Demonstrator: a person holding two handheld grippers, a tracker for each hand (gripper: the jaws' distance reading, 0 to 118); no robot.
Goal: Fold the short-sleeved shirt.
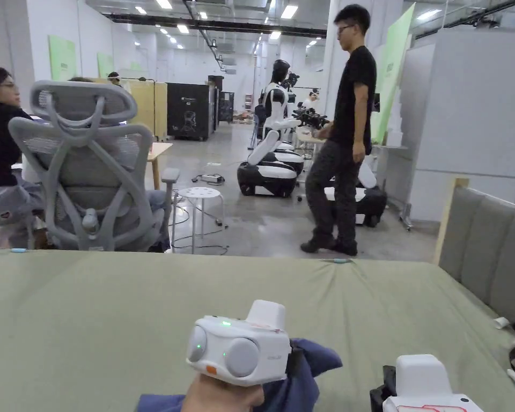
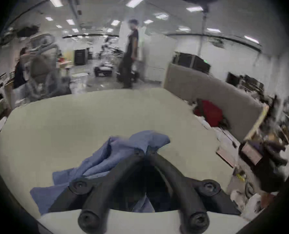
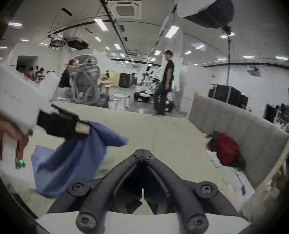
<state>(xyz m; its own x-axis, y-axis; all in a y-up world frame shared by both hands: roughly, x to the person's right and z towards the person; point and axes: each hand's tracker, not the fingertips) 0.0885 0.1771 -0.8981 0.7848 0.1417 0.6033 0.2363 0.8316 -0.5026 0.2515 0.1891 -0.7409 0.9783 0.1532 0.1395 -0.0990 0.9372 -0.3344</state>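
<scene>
On the green table, nearest edge: right gripper, jaws pressed together on nothing.
Left gripper: jaws clamped on a bunch of the blue shirt.
Shirt: crumpled, partly lifted off the table, hanging from the left gripper.
Right edge of table: red cloth beside a grey padded panel.
Beyond the table: grey office chair, white stool, standing person in black.

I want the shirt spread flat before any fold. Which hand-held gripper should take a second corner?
The right hand-held gripper: its jaws are shut on nothing, beside the blue shirt. The left hand-held gripper is already clamped on it.
</scene>
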